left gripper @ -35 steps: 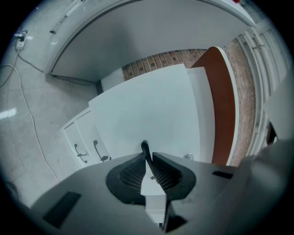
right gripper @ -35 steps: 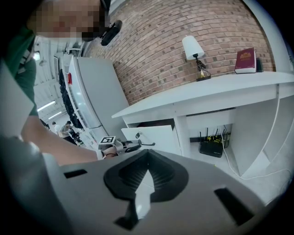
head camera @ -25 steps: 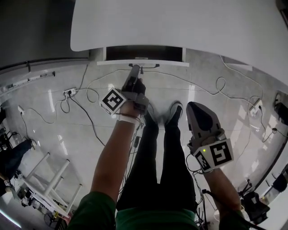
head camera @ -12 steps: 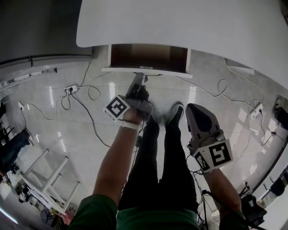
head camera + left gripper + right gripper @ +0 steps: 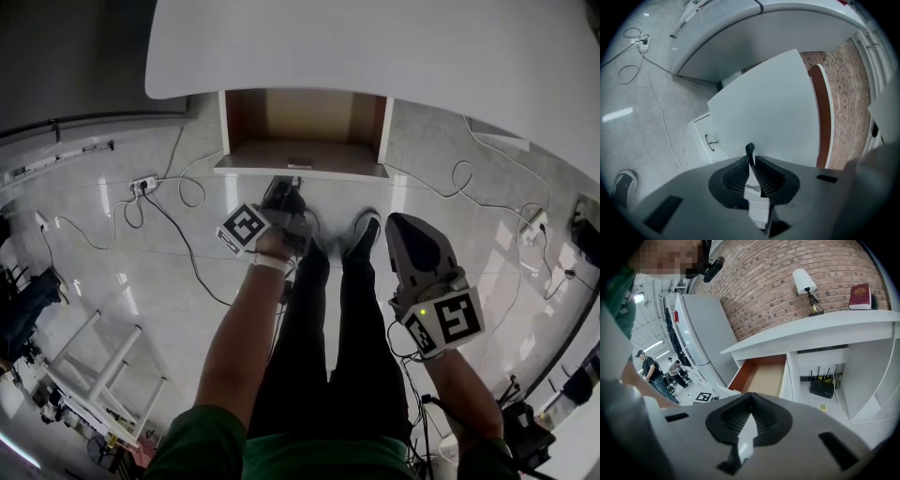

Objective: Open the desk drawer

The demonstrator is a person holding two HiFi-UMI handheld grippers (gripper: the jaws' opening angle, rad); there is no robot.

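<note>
Since the drawer already stands well out from under the desk's front edge, what is left looks like a short final draw, or simply letting go. Any further pull should run straight back, square to the front edge, with the wrist level, so the box does not rack in its runners. It should slow before the stop so the drawer is not jerked. The left gripper does the work: its jaws are pinched tight on the handle at the middle of the drawer front. A central grip like this should spread the load evenly. The right gripper hangs idle at the person's side, well clear of the desk, jaws together with nothing between them.

The handle is a thin dark bar, probably metal, and slim enough to slip if the clamp loosens. The ribbed dark pads should bite on it well. The drawer front is a flat, smooth white panel. Inside, the walls are reddish brown and the bottom a paler tan, both wood-look. It appears empty. The desk top is matte white with a rounded corner. The floor below is pale and glossy, with cables trailing across it.
</note>
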